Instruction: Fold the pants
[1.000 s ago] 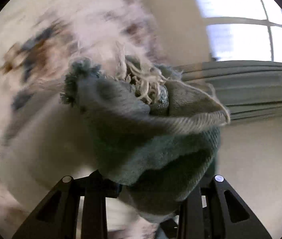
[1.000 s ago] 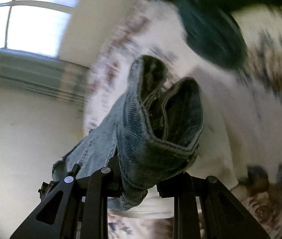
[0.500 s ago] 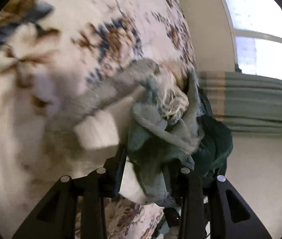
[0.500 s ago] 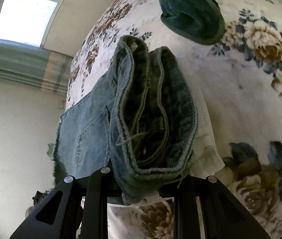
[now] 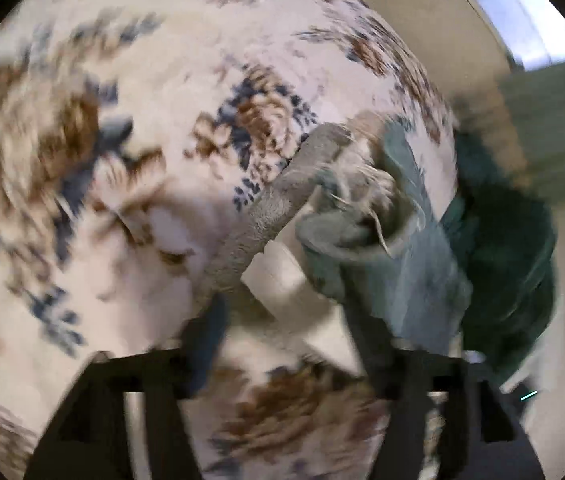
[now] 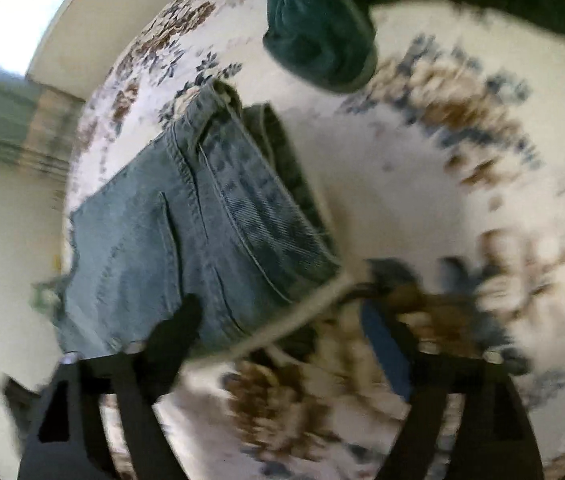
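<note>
**Jeans down, both grippers apart**

Floral bedspread across most of each frame. Folded denim pants centre-left in right view, long axis toward upper frame, just ahead of right gripper, fingers spread. Left gripper spread too; frayed hem centre-right, probably released, blur hampering certainty.

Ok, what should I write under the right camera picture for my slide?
Open right gripper above folded blue jeans lying on a flowery bedspread, a dark green cloth beyond.

One pair of jeans, one dark green garment, one floral blanket.
</note>
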A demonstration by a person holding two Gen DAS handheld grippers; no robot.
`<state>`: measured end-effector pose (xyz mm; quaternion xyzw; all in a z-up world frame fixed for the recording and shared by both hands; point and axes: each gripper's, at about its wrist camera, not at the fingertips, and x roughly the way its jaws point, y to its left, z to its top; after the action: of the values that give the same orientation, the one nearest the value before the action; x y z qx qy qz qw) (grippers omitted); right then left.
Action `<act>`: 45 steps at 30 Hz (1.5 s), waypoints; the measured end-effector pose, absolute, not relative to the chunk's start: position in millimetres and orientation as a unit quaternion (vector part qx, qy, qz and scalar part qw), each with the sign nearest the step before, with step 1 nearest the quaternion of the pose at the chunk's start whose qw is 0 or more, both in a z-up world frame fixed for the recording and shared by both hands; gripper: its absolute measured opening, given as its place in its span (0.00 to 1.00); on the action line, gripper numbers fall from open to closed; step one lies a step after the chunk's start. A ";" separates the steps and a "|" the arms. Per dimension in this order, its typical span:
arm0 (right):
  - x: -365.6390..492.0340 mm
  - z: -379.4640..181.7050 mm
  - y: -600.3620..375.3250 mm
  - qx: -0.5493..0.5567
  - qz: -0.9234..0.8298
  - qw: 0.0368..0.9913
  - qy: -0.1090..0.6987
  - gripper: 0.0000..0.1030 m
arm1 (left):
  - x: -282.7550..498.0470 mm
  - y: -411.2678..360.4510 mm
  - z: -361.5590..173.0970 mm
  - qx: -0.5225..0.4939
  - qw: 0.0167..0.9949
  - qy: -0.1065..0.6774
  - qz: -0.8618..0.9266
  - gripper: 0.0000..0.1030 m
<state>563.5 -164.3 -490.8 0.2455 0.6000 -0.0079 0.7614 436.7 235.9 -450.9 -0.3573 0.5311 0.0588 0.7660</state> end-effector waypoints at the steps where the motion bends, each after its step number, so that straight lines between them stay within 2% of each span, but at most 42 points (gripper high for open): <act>1: 560.5 -481.7 -161.4 0.220 -0.016 0.768 0.601 0.94 | 435.9 230.0 -441.2 -0.328 0.774 0.538 0.062 0.82; 2: 556.5 -468.5 -157.1 0.189 -0.026 0.777 0.600 0.95 | 435.2 222.4 -430.3 -0.290 0.783 0.546 0.066 0.89; 3: 551.2 -455.1 -149.9 0.147 -0.041 0.784 0.601 0.97 | 434.6 213.8 -418.7 -0.251 0.790 0.556 0.070 0.91; 7: 524.2 -404.8 -129.9 0.054 -0.067 0.805 0.587 1.00 | 427.5 184.3 -379.3 -0.138 0.805 0.573 0.066 0.92; 16: 444.1 -273.8 -108.8 0.018 -0.047 0.849 0.526 1.00 | 371.4 134.8 -269.7 -0.056 0.849 0.522 0.050 0.91; 30: 282.0 -92.3 -116.5 0.007 -0.021 0.902 0.432 1.00 | 238.7 101.7 -127.1 -0.037 0.900 0.432 0.055 0.91; 38: 185.3 -13.6 -113.2 -0.020 -0.004 0.923 0.384 1.00 | 171.0 102.3 -75.1 -0.029 0.914 0.400 0.062 0.91; 45: 125.5 38.0 -107.1 -0.031 -0.007 0.937 0.349 1.00 | 139.7 102.5 -51.5 -0.029 0.923 0.380 0.050 0.91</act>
<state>125.5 -107.1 38.0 -0.0314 0.3489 -0.0065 0.9366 139.7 102.5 -51.5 -0.0292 0.3801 0.0502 0.9231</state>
